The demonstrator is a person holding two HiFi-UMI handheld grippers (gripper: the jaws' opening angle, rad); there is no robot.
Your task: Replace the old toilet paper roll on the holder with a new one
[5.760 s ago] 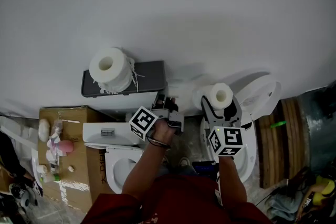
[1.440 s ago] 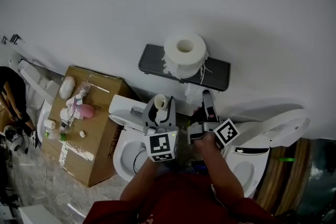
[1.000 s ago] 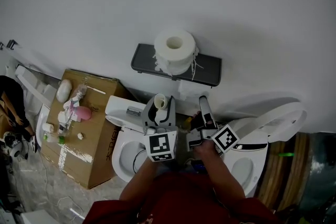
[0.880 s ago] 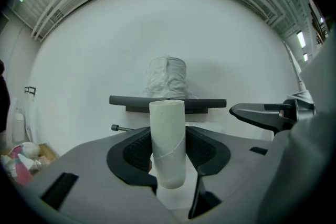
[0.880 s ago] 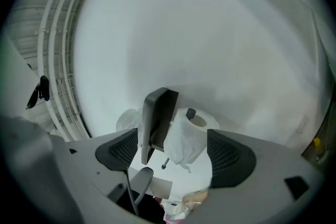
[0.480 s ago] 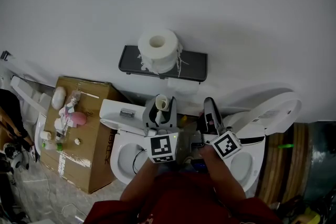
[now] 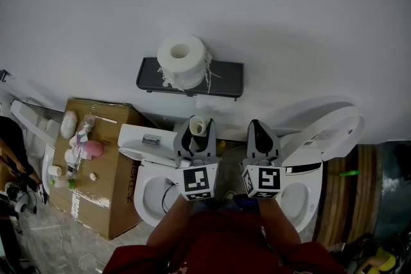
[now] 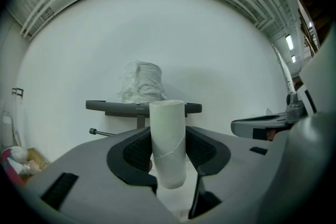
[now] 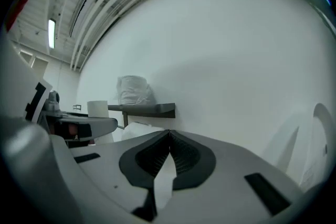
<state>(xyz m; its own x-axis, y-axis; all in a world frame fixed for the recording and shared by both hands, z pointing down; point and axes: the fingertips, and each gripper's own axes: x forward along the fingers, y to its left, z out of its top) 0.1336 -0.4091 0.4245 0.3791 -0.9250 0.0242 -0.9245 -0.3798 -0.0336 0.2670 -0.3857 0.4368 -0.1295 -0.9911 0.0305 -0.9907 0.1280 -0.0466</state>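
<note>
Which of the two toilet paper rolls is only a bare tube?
The thin pale tube, held upright in the left gripper. The other roll, thick with frayed paper, stands on the dark wall shelf.

Bright, even light; tool views bulge, corners dark.

a bare white cardboard tube (image 8: 167, 141) stands upright, clamped in the left gripper (image 7: 196, 130). a full, ragged roll (image 7: 182, 61) sits on end atop the dark holder (image 7: 226, 79).
</note>
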